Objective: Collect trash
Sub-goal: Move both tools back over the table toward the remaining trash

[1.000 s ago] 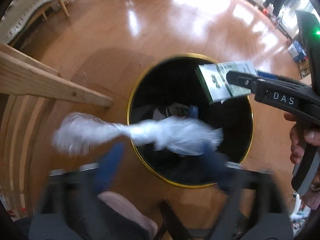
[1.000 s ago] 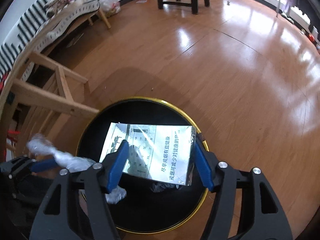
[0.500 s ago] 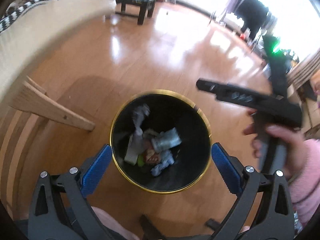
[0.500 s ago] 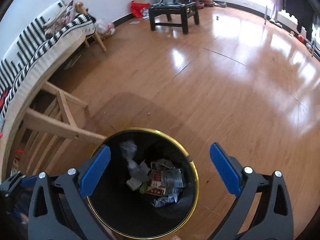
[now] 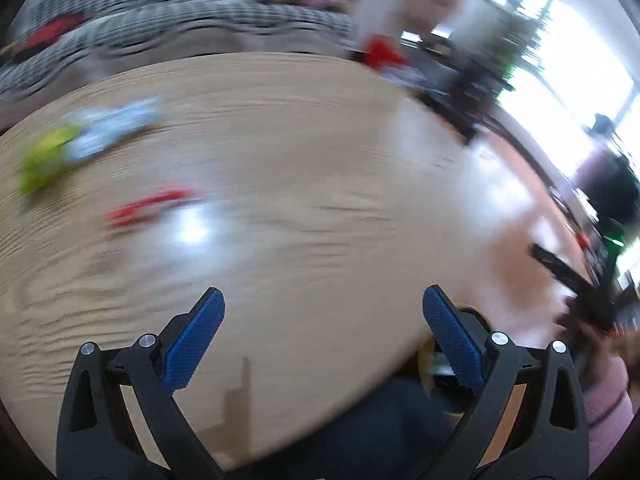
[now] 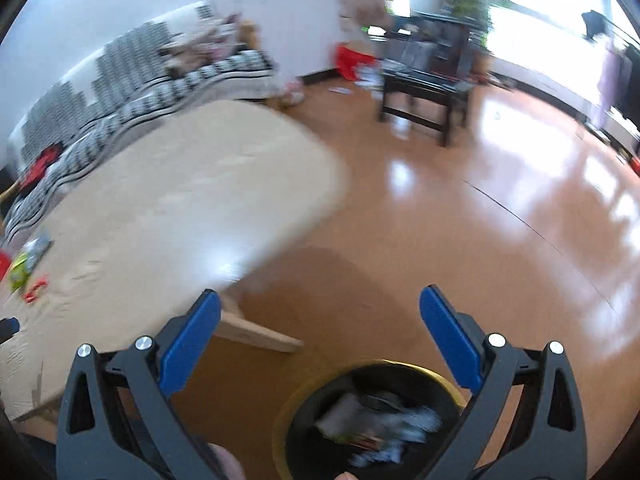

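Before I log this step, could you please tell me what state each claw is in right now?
Left claw: open, holding nothing.
Right claw: open, holding nothing, jaws just been opening.

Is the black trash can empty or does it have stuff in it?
It has stuff in it. The right wrist view looks down into the black trash can, where crumpled wrappers and papers lie at the bottom. It is not full.

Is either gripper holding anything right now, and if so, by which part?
Nothing is held. The left gripper and right gripper both stand open with nothing between their pads.
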`<act>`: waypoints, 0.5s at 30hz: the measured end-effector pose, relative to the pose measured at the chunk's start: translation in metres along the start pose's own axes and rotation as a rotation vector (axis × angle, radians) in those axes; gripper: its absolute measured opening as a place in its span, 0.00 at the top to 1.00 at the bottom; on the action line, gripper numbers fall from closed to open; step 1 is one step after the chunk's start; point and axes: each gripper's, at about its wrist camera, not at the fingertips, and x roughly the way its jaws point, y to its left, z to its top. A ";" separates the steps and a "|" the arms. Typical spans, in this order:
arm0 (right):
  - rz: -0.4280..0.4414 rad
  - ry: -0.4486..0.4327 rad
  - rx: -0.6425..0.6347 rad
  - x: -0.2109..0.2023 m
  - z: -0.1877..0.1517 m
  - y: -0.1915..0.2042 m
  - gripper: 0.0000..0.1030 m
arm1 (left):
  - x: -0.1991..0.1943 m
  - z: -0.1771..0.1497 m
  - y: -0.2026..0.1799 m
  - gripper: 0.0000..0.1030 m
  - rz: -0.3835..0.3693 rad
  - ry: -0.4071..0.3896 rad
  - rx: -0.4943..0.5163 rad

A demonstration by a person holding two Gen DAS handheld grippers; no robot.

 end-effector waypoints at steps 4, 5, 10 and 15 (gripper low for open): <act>0.103 0.021 -0.120 0.022 0.009 0.096 0.07 | -0.026 -0.002 0.078 0.07 0.127 -0.014 -0.109; 0.133 0.031 -0.148 0.029 0.009 0.121 0.07 | -0.032 -0.005 0.097 0.07 0.157 -0.011 -0.131; 0.223 0.082 -0.316 0.047 0.000 0.225 0.07 | -0.049 -0.020 0.158 0.07 0.263 0.017 -0.192; 0.281 0.098 -0.454 0.047 -0.020 0.292 0.07 | -0.053 -0.022 0.186 0.07 0.288 0.033 -0.222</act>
